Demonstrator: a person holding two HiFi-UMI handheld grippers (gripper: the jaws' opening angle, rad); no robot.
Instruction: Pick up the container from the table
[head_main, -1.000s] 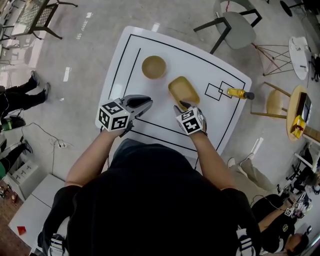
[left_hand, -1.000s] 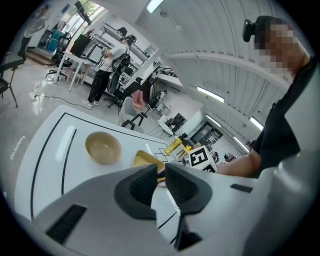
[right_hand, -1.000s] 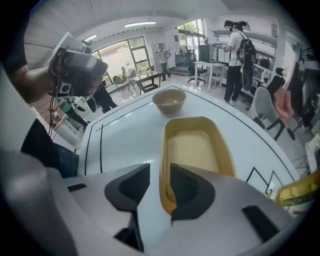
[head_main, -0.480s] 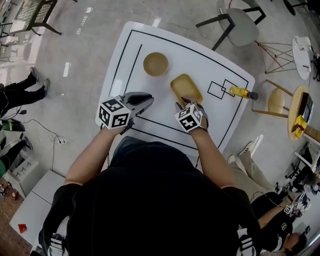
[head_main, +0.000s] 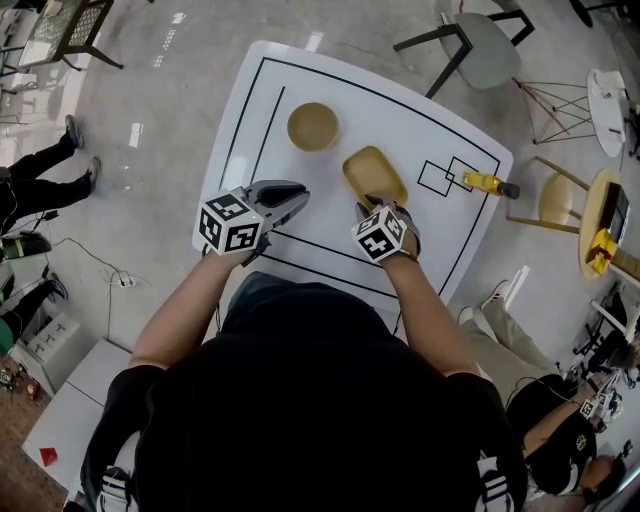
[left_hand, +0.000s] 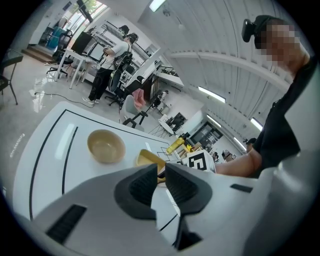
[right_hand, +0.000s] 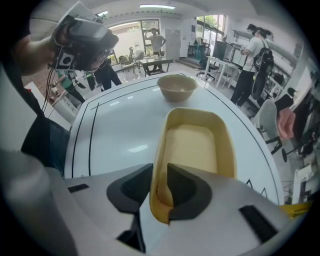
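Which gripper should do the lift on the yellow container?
Right. The right gripper has just been closing its jaws on the near rim of the yellow container; the left gripper hangs empty, off to the side.

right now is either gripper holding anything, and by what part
The right gripper has just closed its fingers on the yellow container, on the near end of its rim. The left gripper holds nothing.

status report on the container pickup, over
Right gripper jaws just been closing, now on container near wall. Container sits on table. Left gripper empty, slightly open. Nothing in the way.
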